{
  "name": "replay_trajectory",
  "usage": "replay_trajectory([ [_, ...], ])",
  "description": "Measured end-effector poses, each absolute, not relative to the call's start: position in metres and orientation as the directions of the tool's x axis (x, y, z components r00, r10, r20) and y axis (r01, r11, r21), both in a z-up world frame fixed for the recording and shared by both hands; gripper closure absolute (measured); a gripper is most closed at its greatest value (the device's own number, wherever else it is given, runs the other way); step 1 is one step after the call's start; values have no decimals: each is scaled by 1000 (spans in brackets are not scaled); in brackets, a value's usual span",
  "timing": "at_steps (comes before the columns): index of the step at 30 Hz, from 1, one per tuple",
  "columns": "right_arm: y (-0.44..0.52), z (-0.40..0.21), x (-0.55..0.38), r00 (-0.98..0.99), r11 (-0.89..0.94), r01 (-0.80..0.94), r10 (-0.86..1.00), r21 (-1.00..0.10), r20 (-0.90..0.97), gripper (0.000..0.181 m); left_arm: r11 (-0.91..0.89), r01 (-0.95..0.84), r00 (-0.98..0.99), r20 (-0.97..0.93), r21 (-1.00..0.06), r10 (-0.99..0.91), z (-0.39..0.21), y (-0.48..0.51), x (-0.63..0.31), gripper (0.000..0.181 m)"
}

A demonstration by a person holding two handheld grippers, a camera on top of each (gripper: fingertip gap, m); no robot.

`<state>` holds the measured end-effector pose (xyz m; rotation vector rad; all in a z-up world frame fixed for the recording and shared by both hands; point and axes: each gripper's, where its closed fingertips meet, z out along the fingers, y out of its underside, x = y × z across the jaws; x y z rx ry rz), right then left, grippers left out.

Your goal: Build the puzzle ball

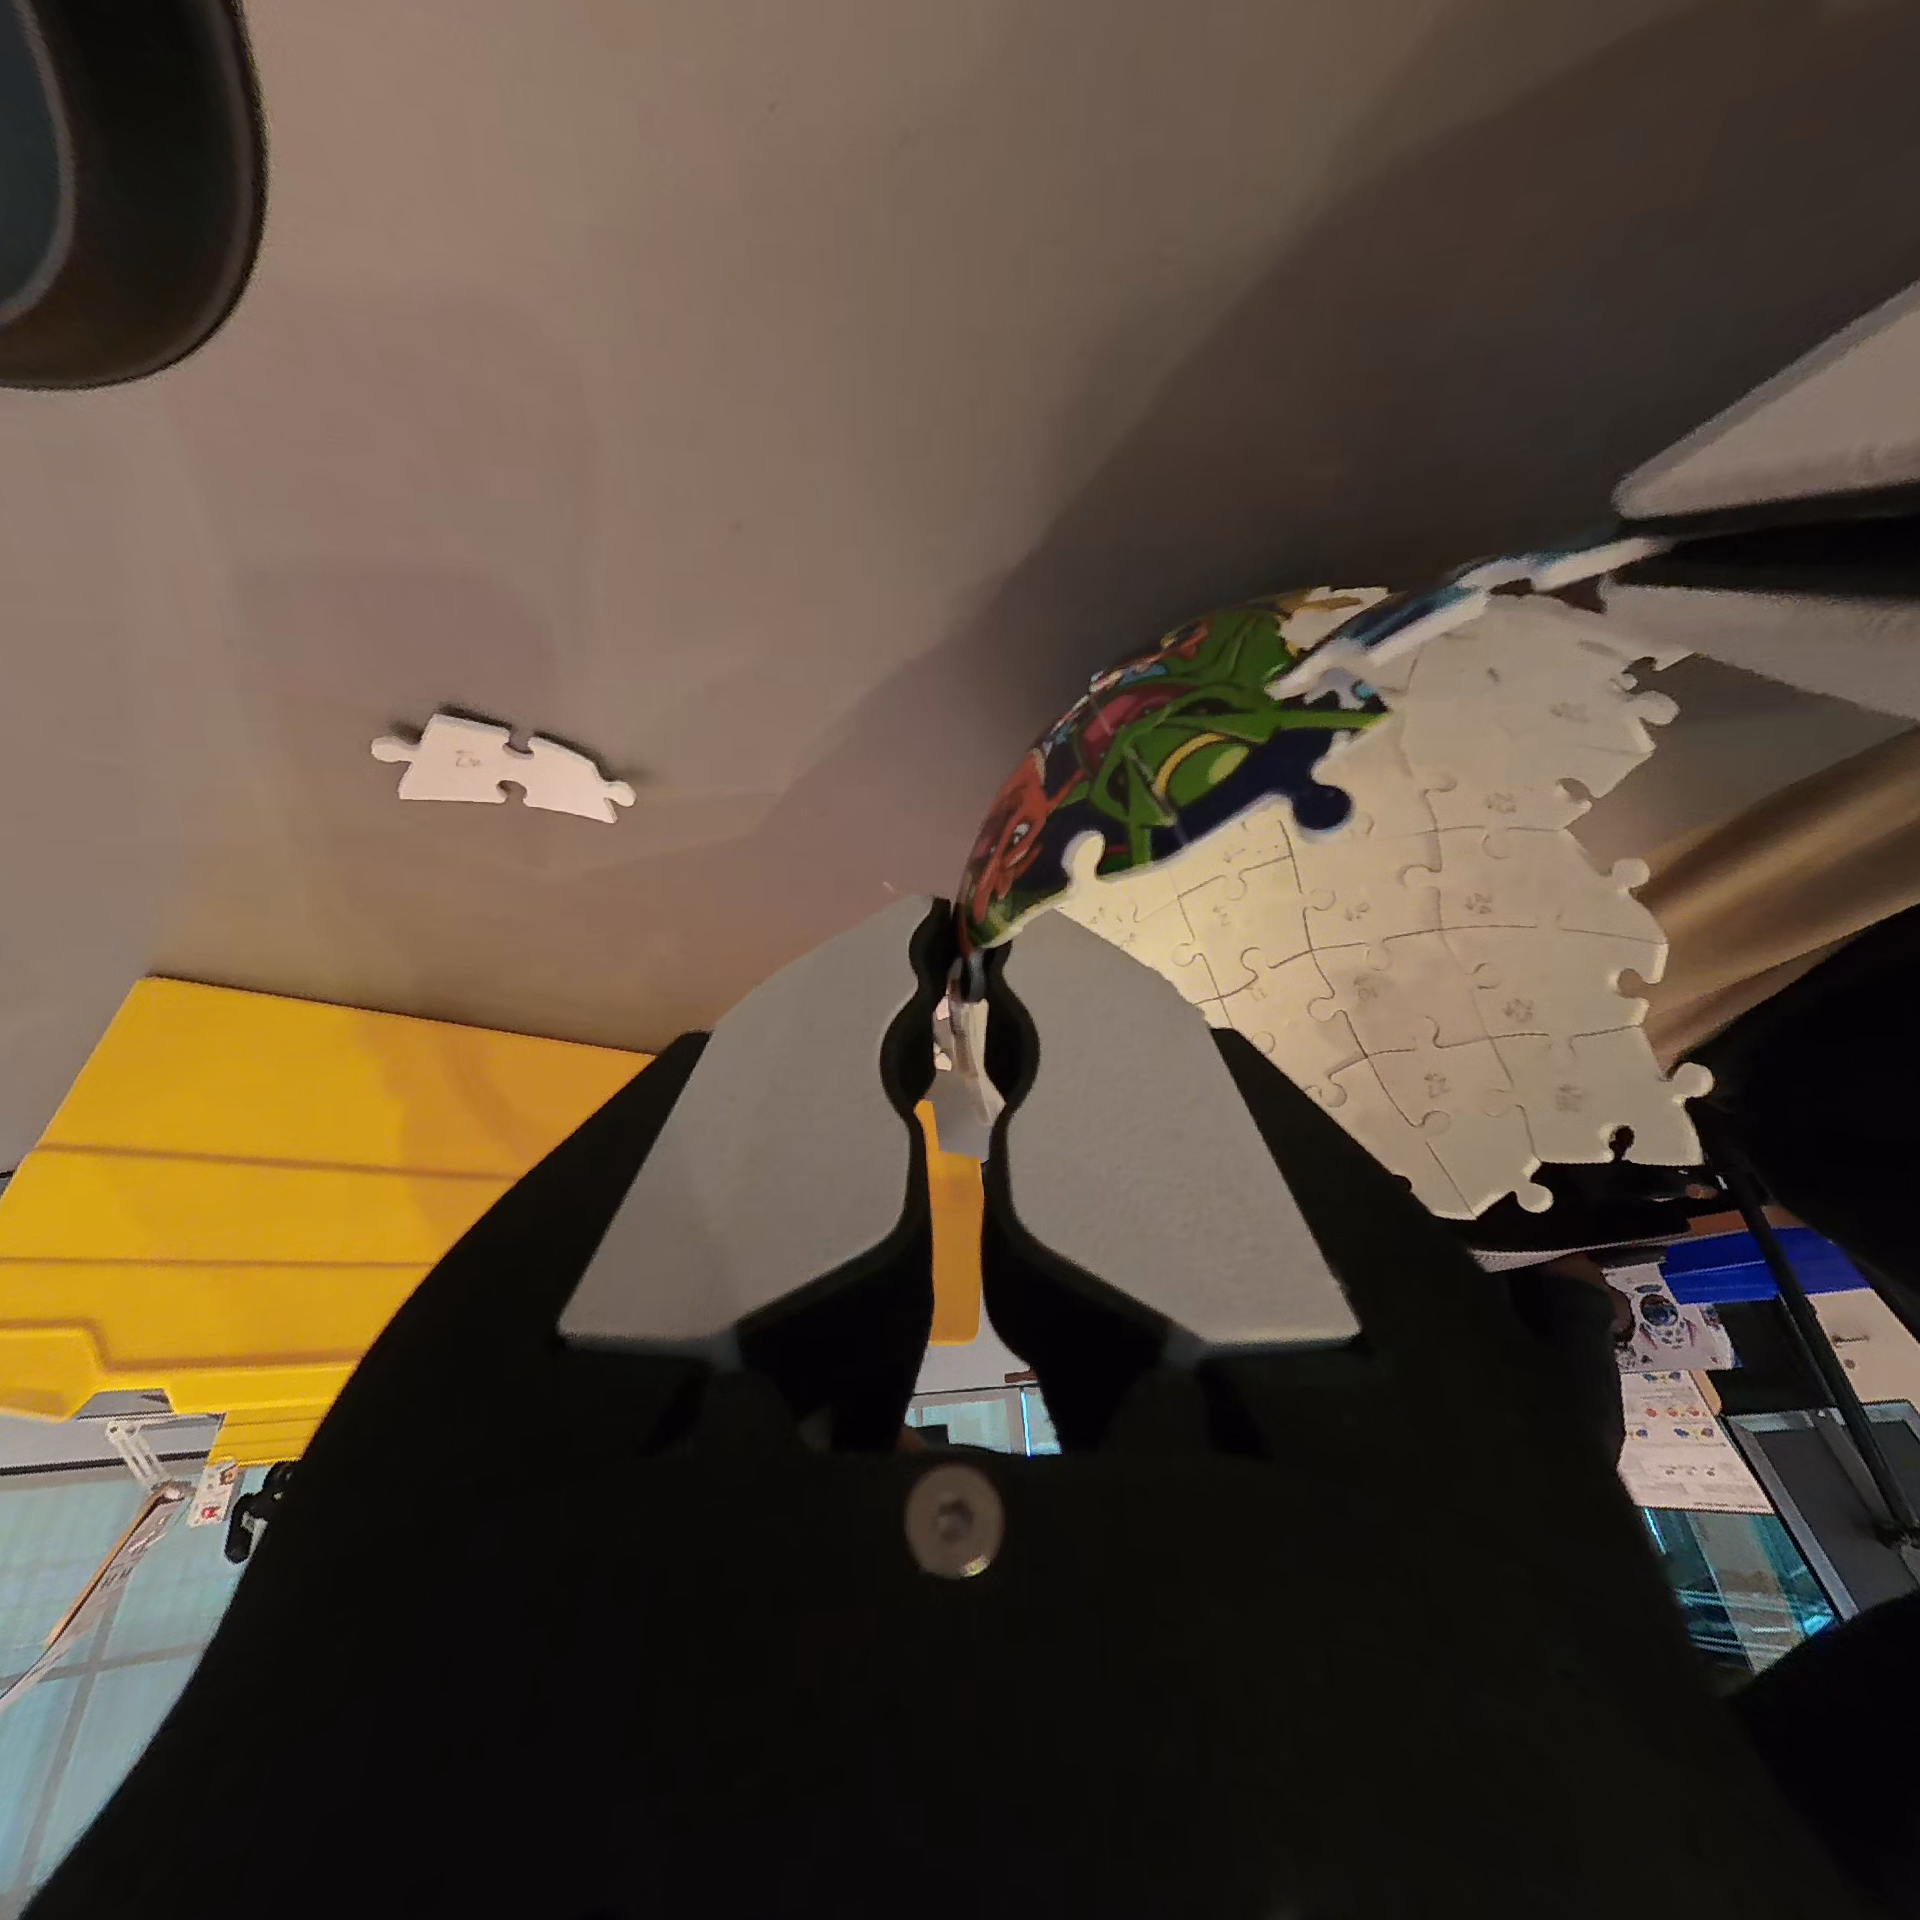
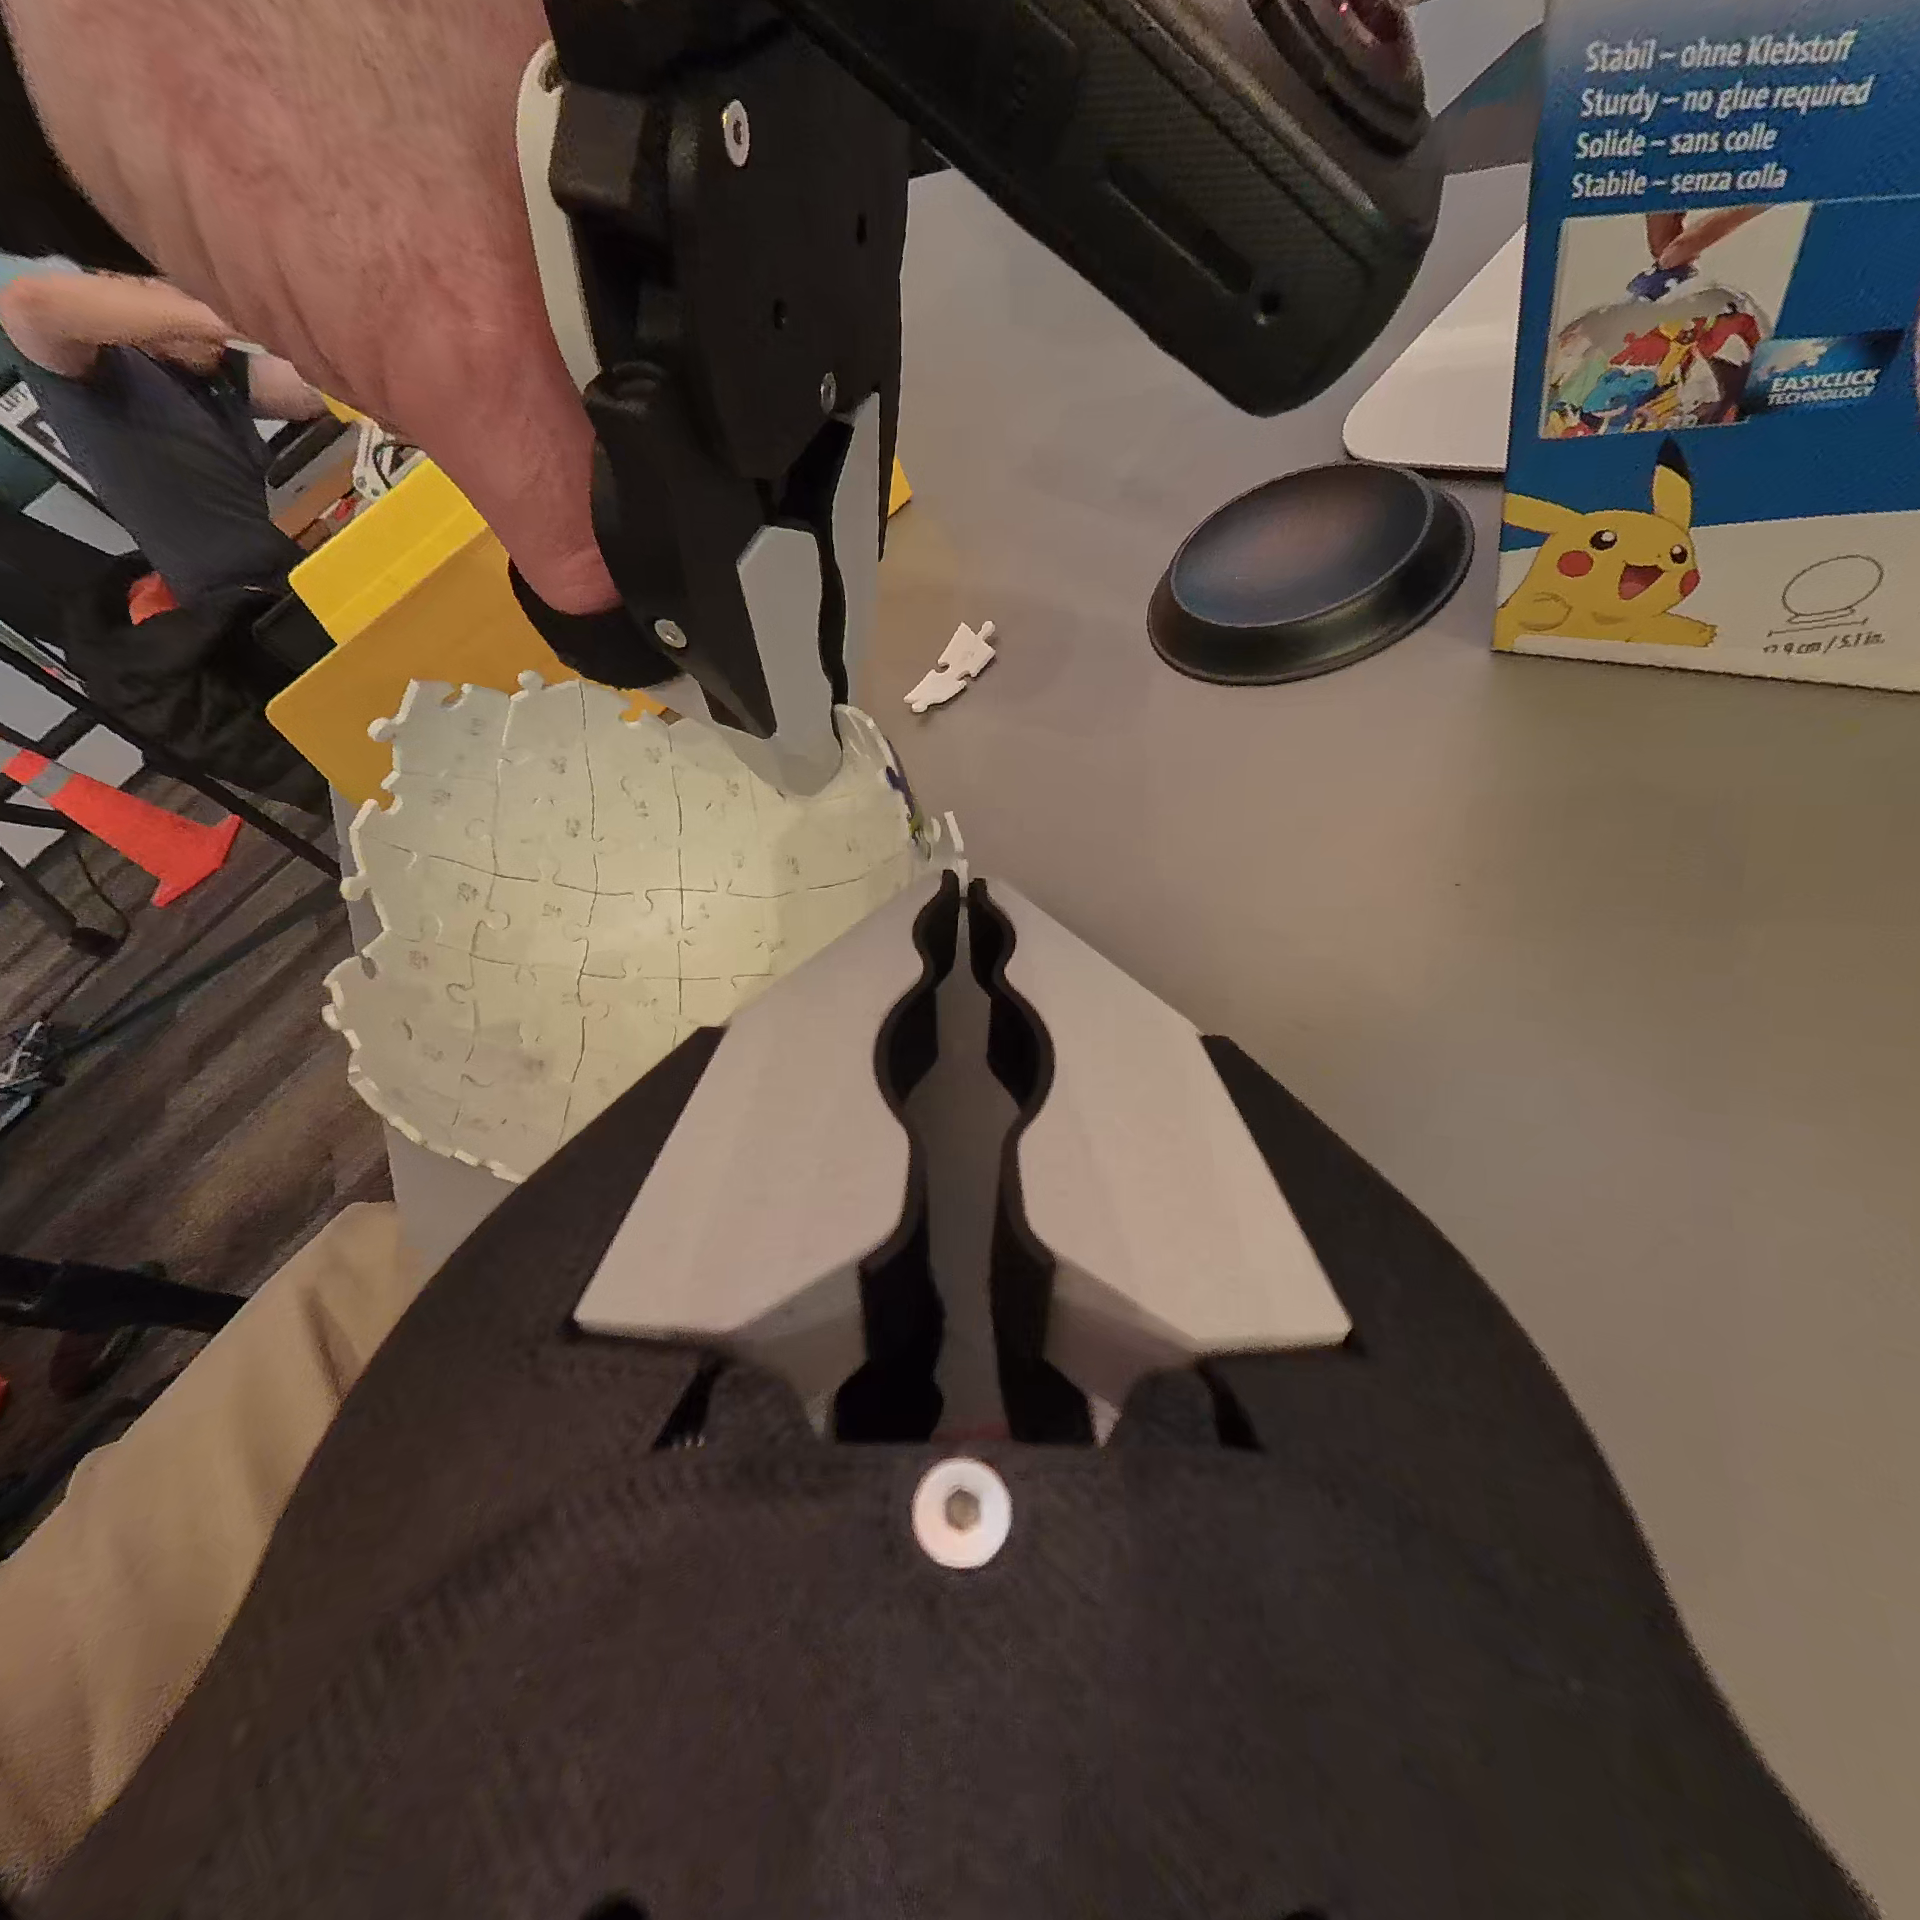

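The partly built puzzle ball (image 1: 1455,935) is a curved shell, printed in colour outside and white inside. It is held in the air. My left gripper (image 1: 961,956) is shut on the shell's rim. In the right wrist view a hand holds this gripper (image 2: 805,748) on the far rim of the shell (image 2: 582,894). My right gripper (image 2: 961,894) is shut on a thin puzzle piece (image 2: 953,834) seen edge-on. In the left wrist view it (image 1: 1621,545) comes in from the upper right and holds the blue-and-white piece (image 1: 1434,603) against the shell's top rim.
Two joined white pieces (image 2: 951,665) lie face down on the grey table (image 2: 1403,987); they also show in the left wrist view (image 1: 504,769). A black round stand (image 2: 1309,571) and the blue puzzle box (image 2: 1714,343) sit at the back right. A yellow box (image 2: 405,613) lies behind the shell. One gripper's finger ends stand about 10 cm off the other's.
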<state>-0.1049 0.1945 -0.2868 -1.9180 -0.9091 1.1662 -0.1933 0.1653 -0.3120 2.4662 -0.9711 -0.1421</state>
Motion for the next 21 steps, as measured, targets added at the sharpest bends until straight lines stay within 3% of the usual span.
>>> replay_trajectory([
  [21, 189, -285, -112, 323, -358, 223, 905, -907, -278, 181, -642, -615, 753, 101, 457, -650, -314, 164, -198, 178],
])
